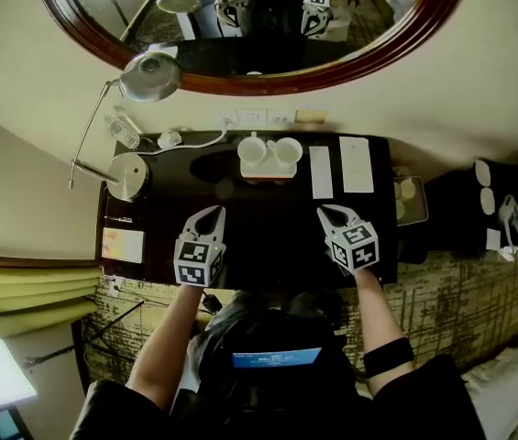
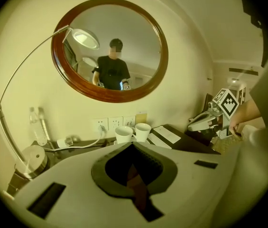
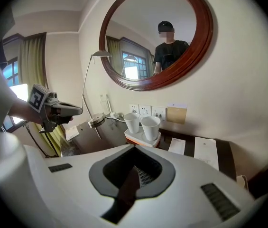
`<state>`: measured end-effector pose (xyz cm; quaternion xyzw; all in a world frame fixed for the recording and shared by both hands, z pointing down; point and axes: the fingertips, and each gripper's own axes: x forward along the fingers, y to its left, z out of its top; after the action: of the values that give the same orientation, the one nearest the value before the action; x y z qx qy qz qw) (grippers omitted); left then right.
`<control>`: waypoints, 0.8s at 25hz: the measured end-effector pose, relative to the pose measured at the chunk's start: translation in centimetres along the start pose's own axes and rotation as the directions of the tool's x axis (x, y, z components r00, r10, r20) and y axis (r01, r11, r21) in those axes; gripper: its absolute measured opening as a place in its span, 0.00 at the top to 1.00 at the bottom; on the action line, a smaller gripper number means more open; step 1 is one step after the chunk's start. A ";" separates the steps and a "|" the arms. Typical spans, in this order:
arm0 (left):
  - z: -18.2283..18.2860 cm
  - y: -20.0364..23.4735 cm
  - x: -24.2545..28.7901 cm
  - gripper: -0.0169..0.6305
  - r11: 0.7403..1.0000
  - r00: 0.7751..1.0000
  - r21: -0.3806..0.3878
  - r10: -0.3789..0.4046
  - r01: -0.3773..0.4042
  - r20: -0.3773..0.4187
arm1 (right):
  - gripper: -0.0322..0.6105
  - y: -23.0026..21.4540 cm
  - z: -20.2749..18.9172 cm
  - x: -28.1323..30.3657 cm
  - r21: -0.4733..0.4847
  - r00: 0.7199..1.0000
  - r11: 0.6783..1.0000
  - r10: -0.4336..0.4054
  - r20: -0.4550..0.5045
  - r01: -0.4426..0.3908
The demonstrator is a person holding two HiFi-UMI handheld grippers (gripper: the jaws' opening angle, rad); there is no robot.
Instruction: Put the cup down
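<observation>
Position: two white cups, the left cup [image 1: 252, 148] and the right cup [image 1: 287, 150], stand upright on a white tray [image 1: 268, 170] at 12 o'clock on the dark desk [image 1: 268, 236], close to the wall sockets. They are just beside each other; whether they touch cannot be told.

Grippers: the left gripper [image 1: 210, 214] hangs over the desk at 8 o'clock, with its jaws pressed together and nothing between them. The right gripper [image 1: 326, 213] is at 4 o'clock, likewise closed and empty. Both are well apart from the cups.

Assessment: no cup is held, so the placing appears complete.

Hazards:
- Any reach toward 12 o'clock with closed jaws could strike a cup wall and tip it, or push the tray.
- The cups stand so close that a jaw entering beside one would likely nudge its neighbour.
- The papers [image 1: 357, 164] at 1 o'clock and the lamp base [image 1: 128, 175] at 10 o'clock leave little room to swing sideways.
</observation>
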<state>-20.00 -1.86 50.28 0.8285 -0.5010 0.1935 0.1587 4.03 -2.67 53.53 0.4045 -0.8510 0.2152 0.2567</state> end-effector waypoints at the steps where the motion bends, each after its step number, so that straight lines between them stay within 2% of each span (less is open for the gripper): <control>1: 0.3 0.0 -0.2 0.97 1.000 1.000 -0.006 -0.007 0.007 0.003 | 0.94 0.1 0.1 0.0 0.000 1.000 1.000 -0.004 0.001 0.004; 8: 1.6 0.1 -0.4 0.97 0.999 0.999 0.010 -0.034 0.034 0.039 | 0.94 0.3 0.5 -0.1 -0.004 1.000 1.000 -0.023 0.004 0.023; 20: 1.2 -0.5 0.5 0.97 0.999 0.998 0.022 -0.050 0.049 0.027 | 0.94 0.5 -0.3 0.3 -0.028 0.999 0.999 -0.017 -0.034 0.016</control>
<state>-19.18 -2.56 49.39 0.8448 -0.4803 0.1837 0.1476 3.59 -2.41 53.92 0.4041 -0.8460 0.2080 0.2789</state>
